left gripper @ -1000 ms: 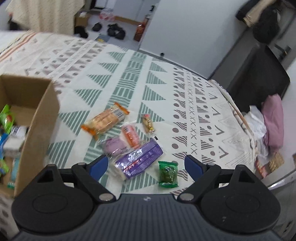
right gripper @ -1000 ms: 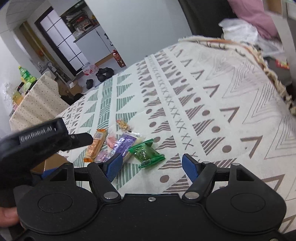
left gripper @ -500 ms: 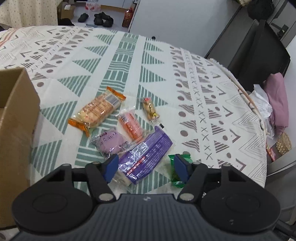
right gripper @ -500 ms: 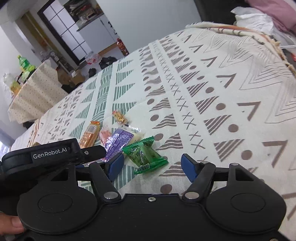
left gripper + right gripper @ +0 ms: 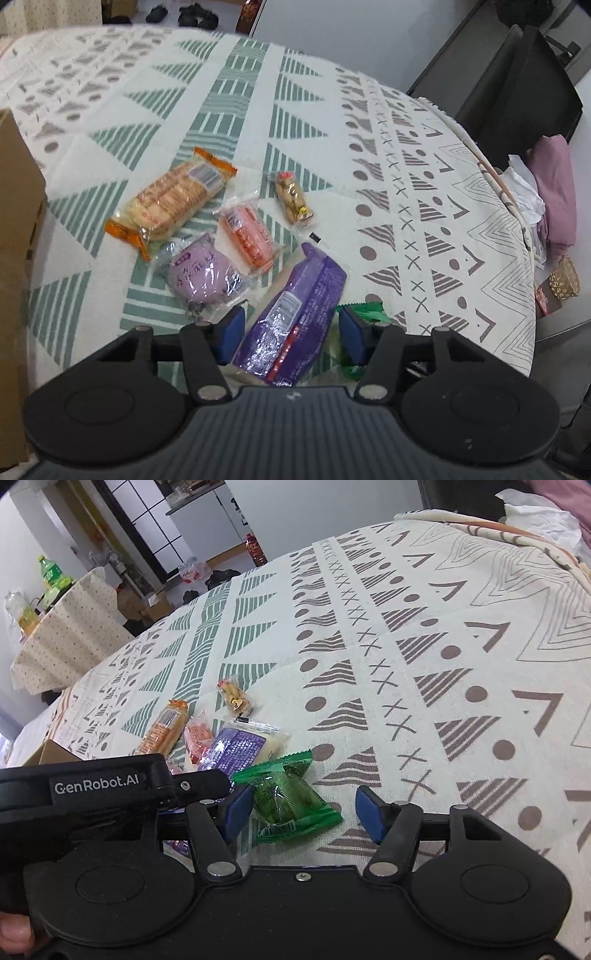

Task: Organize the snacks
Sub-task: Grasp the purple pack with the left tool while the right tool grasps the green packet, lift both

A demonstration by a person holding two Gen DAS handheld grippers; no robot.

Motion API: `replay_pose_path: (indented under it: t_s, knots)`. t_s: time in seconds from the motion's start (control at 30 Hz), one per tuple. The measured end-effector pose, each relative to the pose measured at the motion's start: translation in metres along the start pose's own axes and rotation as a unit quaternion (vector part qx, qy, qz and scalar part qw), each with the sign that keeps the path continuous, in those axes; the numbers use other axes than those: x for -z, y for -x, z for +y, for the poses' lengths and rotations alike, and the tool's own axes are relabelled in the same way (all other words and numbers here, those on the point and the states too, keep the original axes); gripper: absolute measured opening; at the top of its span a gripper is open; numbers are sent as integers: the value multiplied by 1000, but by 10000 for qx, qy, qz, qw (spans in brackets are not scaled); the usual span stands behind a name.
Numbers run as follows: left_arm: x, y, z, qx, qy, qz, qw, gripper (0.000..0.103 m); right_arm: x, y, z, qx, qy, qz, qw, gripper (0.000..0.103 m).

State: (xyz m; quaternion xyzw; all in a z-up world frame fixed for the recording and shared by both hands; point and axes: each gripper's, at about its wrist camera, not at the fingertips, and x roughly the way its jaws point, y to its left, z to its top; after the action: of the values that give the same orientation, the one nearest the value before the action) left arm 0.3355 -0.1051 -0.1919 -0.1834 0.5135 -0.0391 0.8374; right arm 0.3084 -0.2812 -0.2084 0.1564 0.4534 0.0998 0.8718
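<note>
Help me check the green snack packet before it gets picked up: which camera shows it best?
The right wrist view: the green packet lies whole and unobstructed there. The left wrist view shows only a green edge behind that tool's finger.

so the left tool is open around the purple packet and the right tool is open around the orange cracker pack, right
Not quite. The left tool is open around the purple packet, but the right tool is open around the green packet, as the right wrist view shows. The orange cracker pack lies farther off on the cloth, untouched.
</note>
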Motion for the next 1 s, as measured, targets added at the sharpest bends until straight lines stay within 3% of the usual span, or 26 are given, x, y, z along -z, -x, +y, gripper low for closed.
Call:
replay_pose_path:
  t_s: [0.07,0.17,0.6,0.7,0.77,1.0]
  knots:
    - [1,-5,1,-27,11,63,10000,56,1,-3,0,31,51,62,10000,54]
    - [4,-13,1,-78,-59,195,9998,56,3,-5,3,110,229,122,9996,39]
    - [20,-12,-12,-114,-521,286,9982,55,17,16,-4,508,-2,243,9984,39]
    - [24,-11,-15,-167,-649,276,9974,50,21,22,-6,574,-89,241,9980,39]
    - [26,-10,-15,-197,-660,276,9972,38,22,26,-4,573,-115,214,9981,39]
    - [32,6,-11,-198,-573,164,9980,33,26,44,-1,463,-265,36,9986,38]
